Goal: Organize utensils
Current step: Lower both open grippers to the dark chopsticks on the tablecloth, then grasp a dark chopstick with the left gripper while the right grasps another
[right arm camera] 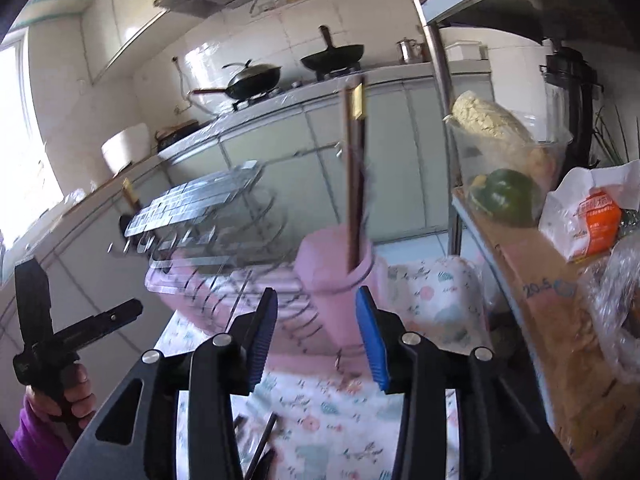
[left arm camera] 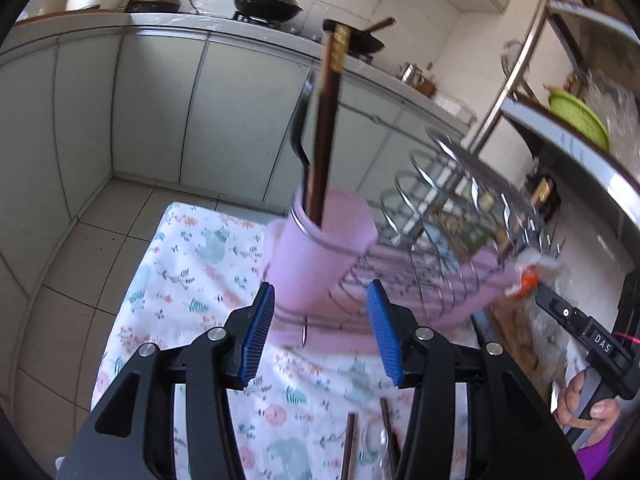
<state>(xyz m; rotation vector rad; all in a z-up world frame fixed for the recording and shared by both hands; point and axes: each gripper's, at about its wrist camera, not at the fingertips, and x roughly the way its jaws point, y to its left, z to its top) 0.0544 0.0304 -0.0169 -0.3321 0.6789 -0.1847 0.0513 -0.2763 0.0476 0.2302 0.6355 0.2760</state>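
Both jaws are spread, gripping nothing. The cup (left arm camera: 326, 248) with chopsticks (left arm camera: 326, 120) stands at 12 o'clock, just beyond the left gripper (left arm camera: 322, 336) and right gripper (right arm camera: 316, 338).

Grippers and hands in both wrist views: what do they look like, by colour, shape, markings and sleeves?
Both the left gripper and the right gripper have black angular linkage arms with silver round bolts and blue ribbed finger pads. Seen from the left wrist, the other handheld unit's black body carries white "DAS" lettering, with a thin red cable beside it. The bare hand gripping a black handle wears a purple sleeve.
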